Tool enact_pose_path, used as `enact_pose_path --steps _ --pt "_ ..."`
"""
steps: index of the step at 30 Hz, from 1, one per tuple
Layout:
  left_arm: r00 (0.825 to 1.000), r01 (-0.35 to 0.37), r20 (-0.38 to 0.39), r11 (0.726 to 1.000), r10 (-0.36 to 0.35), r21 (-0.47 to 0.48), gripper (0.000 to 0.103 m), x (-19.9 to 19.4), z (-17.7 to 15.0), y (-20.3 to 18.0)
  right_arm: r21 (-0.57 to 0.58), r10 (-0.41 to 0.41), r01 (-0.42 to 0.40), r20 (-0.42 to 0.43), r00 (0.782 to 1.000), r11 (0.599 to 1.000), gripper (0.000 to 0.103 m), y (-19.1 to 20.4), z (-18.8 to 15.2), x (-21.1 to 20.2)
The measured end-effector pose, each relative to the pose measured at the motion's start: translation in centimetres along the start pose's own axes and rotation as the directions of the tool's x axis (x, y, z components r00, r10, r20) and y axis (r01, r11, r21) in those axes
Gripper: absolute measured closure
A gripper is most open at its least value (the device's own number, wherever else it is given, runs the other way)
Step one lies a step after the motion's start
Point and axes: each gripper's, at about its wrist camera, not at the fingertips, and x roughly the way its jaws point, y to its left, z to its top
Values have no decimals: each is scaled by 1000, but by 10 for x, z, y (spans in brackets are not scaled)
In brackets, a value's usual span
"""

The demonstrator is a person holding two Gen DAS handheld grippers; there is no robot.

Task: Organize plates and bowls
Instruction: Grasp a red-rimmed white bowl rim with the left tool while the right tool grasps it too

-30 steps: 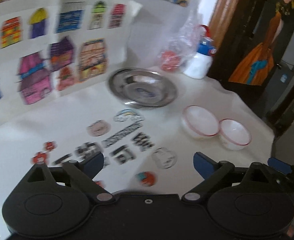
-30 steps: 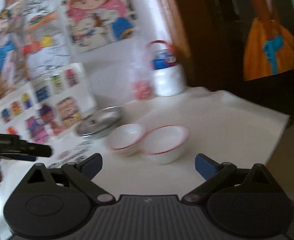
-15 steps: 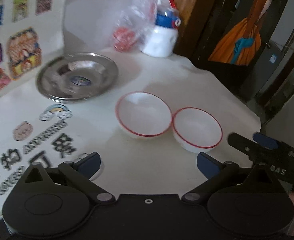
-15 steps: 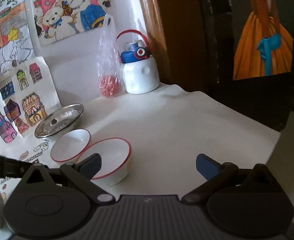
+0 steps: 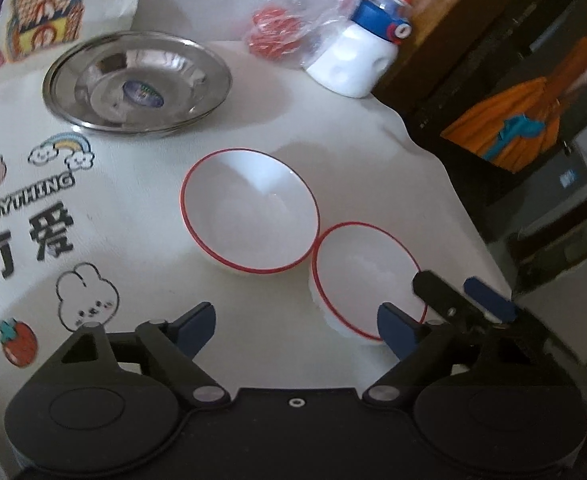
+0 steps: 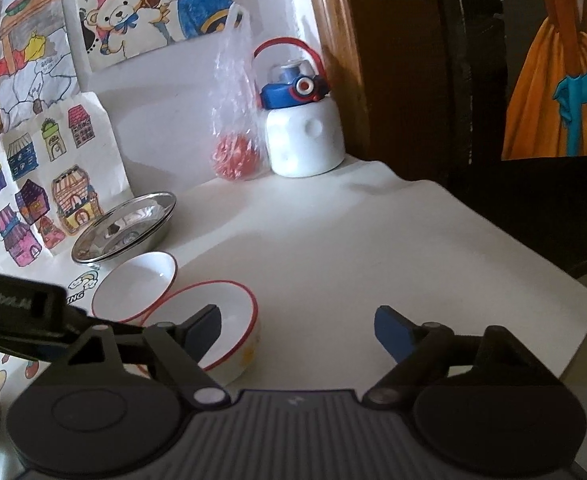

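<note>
Motion toward the bowls is what has changed: a second ago both cameras were sweeping blurred across the wall drawings, and now both tools sit low over the table (image 5: 353,128), close to the two red-rimmed bowls. The left tool (image 5: 295,322) is spread wide and empty, its right finger reaching the near edge of the nearer bowl (image 5: 367,276). The farther bowl (image 5: 249,210) sits just beside it, rims touching or nearly so; beyond, toward the wall, lies the steel plate (image 5: 135,84), apart from both.

The right tool (image 6: 297,326) is likewise released and holds nothing. In its view the left finger overlaps the nearer bowl (image 6: 229,316), but whether it straddles the rim or hovers in front cannot be told. The left tool's body crosses that view at the left edge, so the two tools are crowding the same bowl.

Nothing is lifted or stacked yet. Judging by the approach, the nearer bowl is about to be gripped by its rim, probably to nest it into its neighbour. The water bottle (image 6: 303,136) and plastic bag (image 6: 235,120) stand at the back, out of the way.
</note>
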Motion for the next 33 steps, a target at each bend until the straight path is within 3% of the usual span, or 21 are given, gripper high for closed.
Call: enact_pose_path --steps 4,7,11,25,27,33 --pt "1000 4 1 999 -4 -36 25 6 1 0 14 11 -11 -6 1000 1000 18 1 -3 3" --pt "1000 0 -2 999 0 -53 38 9 -1 0 20 16 -16 -16 1000 1000 21 2 -5 5" --pt "1000 0 7 998 1 -65 52 11 -1 -1 30 33 -32 -26 999 999 32 5 -8 7" --pt "999 28 22 998 -27 -56 80 11 -6 -5 87 101 -98 -35 994 991 78 17 -10 0" --pt "999 34 30 998 -32 -50 87 10 -7 -6 87 88 -85 -34 996 993 80 19 -11 -1" --pt "998 30 56 999 -28 -22 91 5 -13 -9 114 55 -52 -25 998 992 87 23 -17 -8"
